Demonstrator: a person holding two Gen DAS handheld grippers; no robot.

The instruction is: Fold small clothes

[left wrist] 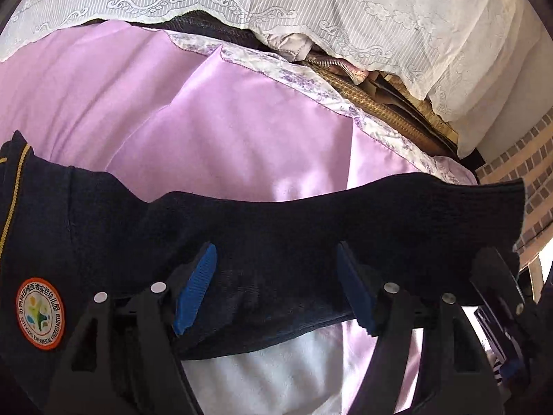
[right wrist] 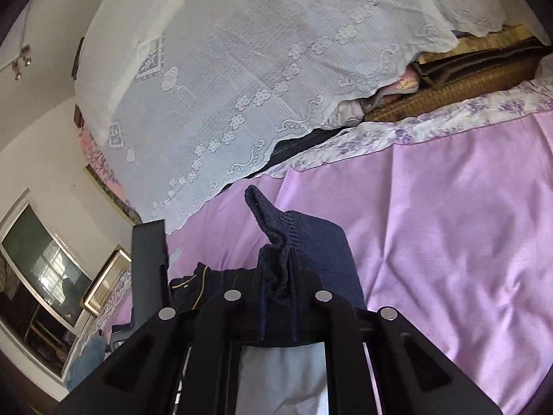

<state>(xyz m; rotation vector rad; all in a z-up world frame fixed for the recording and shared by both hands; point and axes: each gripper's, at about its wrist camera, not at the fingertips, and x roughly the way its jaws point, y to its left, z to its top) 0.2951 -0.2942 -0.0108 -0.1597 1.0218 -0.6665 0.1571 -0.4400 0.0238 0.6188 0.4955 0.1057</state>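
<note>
Two tools engaged: right tool (right wrist: 276,276) clamped on dark navy knit garment (left wrist: 311,228) edge; left tool (left wrist: 276,287) wide open, straddling it. Long axis crosswise over lilac bed sheet (left wrist: 172,110).

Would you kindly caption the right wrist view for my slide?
Right claw shut on the navy knit garment, lifting its ribbed edge above the lilac bedspread.

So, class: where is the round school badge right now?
In the left wrist view, the badge sits at the lower left on the navy garment, beside the open left claw.
</note>
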